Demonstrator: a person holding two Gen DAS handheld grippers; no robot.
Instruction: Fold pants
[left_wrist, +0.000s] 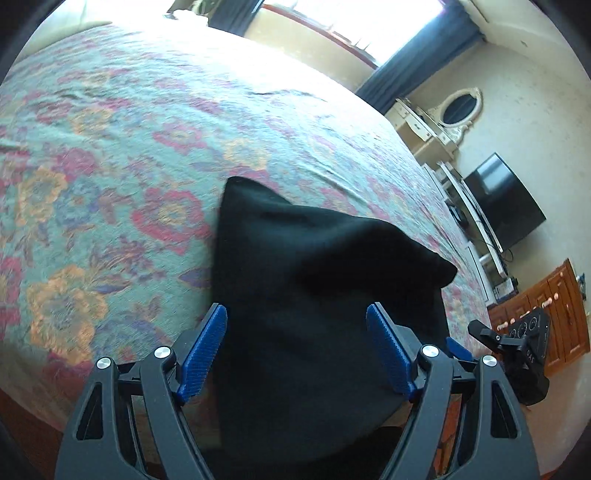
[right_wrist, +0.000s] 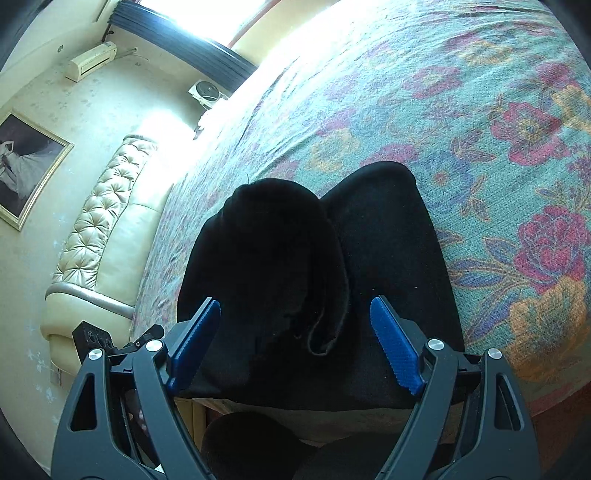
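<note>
Both hand-held grippers (left_wrist: 295, 350) (right_wrist: 295, 347) gape over black pants (right_wrist: 332, 258).

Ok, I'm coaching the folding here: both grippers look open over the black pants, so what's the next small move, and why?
Probably lower the right gripper and close it on the near edge of the black pants. Its jaws stand wide apart with fabric between them, gripping nothing, and the cloth lies bunched and uneven on the floral bedspread. The left gripper is open too.
</note>
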